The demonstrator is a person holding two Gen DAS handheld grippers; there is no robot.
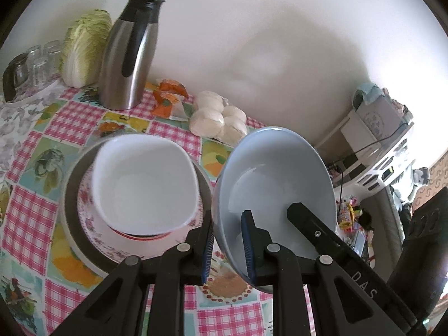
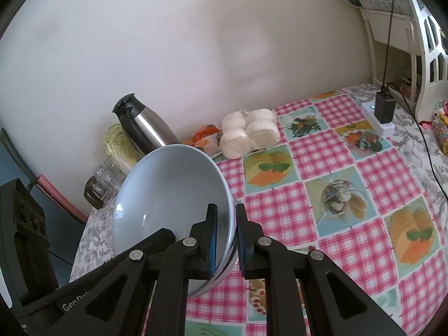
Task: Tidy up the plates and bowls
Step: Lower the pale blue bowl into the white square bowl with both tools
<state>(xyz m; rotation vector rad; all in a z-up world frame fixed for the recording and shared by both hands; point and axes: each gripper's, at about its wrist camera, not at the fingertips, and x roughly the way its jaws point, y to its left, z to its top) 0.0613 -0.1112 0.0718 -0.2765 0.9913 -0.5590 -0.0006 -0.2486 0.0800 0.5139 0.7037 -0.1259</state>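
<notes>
Both tools, left tool (image 1: 227,245) and right tool (image 2: 225,240), pinch opposite rims of the blue bowl (image 1: 275,184), tilting it for nesting into the white bowl (image 1: 144,180).

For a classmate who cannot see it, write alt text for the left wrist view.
The left gripper grips the rim of a tilted blue bowl, beside a white bowl stacked on plates on a checked tablecloth.

A steel thermos (image 1: 127,56) stands between cabbage (image 1: 84,47) and bagged buns (image 1: 218,120).
</notes>
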